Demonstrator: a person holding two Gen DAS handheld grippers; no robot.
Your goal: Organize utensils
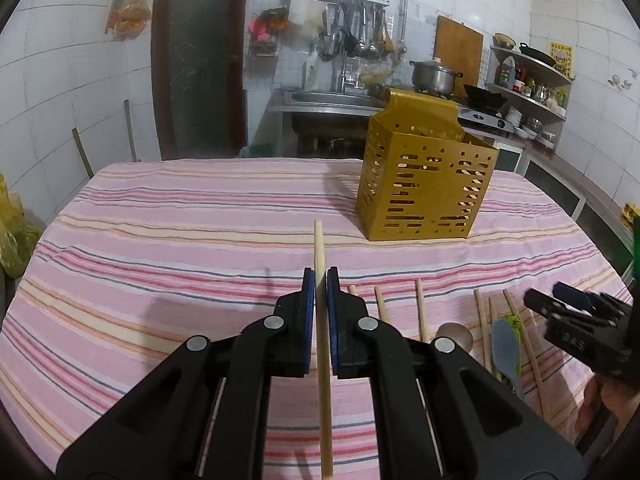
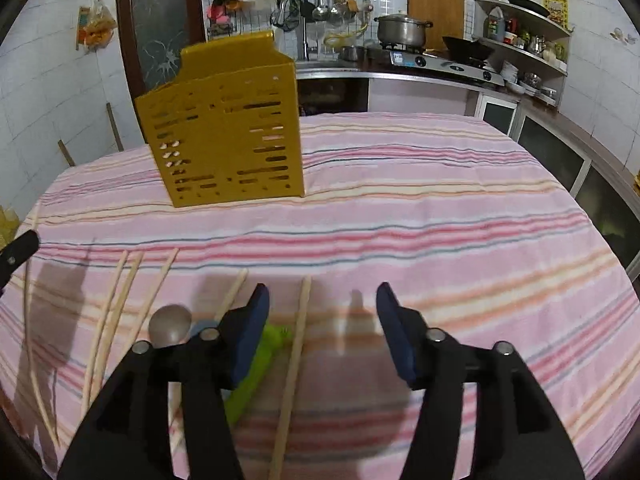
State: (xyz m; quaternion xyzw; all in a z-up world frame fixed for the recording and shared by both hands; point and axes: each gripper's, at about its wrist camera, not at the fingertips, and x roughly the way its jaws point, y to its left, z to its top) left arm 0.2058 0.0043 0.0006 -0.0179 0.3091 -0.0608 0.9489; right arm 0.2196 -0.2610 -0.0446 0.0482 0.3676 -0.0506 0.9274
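The left gripper (image 1: pixel 320 284) has its blue pads clamped tight on a single wooden chopstick (image 1: pixel 319 248), and the stick pokes out ahead of the fingers, pointing up the striped tablecloth (image 1: pixel 180 216). The yellow perforated caddy (image 1: pixel 424 184) stands upright on that cloth, ahead of the held chopstick and off to its right, well apart from the tip. Through the caddy's slots a few pale sticks seem to show inside, though that is hard to be sure of.

Over on the other side, the right gripper (image 2: pixel 322 300) hangs with its jaws spread wide and nothing between them. Below it, on the near side of the caddy, lies the unsorted lot: loose chopsticks (image 2: pixel 116 304) fanned out on the cloth, one chopstick (image 2: pixel 298 340) running straight up between the open fingers, a metal spoon (image 2: pixel 170 322) bowl-up, and a green-handled utensil (image 2: pixel 256 368) partly hidden under the left finger.

So the step in hand looks like delivery of one chopstick, picked but not yet dropped. The next move calls for carrying it rightward and up to the caddy's open top, tilting it to vertical and lining the end over the opening before letting go. The tall back panel is the thing to clear. The right gripper looks well set to close on the chopstick beneath it.
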